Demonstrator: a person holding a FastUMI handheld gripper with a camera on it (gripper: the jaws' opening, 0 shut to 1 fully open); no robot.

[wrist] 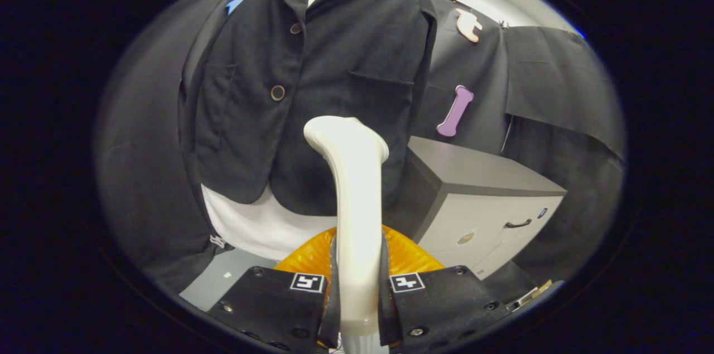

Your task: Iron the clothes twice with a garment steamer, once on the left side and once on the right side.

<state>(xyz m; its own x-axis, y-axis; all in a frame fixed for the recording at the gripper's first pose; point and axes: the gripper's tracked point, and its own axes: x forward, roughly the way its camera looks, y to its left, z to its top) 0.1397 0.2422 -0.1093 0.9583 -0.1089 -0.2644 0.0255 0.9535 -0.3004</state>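
Gripper [357, 292] clenched on cream plastic garment steamer [351, 187], long axis straight ahead between the fingers. Head just short of dark buttoned jacket [329, 64], hanging upright beyond.

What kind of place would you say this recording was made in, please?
Probably a staged booth, not a real home: black cloth is pinned up as walls, a dark jacket hangs on display, and an office-style drawer cabinet stands beside it. The gripper is shut on a white garment steamer aimed at the jacket.
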